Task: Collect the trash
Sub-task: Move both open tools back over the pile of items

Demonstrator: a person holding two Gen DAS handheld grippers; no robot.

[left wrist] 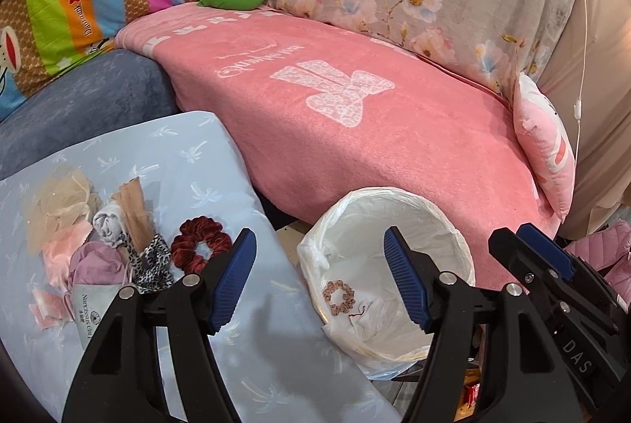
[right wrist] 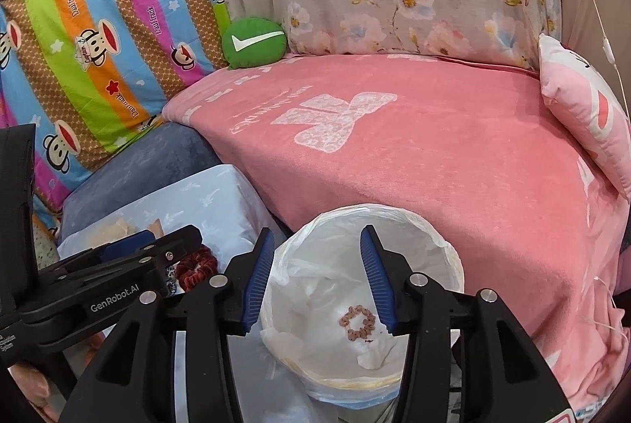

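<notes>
**Both grippers over the lined bin**

A pink blanket (left wrist: 355, 147) covers the sofa behind a white-lined trash bin (right wrist: 445, 245). Inside the bin lies a small beige scrunchie (right wrist: 357, 323). Left gripper (left wrist: 319, 281) and right gripper (right wrist: 317, 281) hang above it, fingers wide, empty. A red scrunchie (left wrist: 199, 243) rests left of the bin.
</notes>
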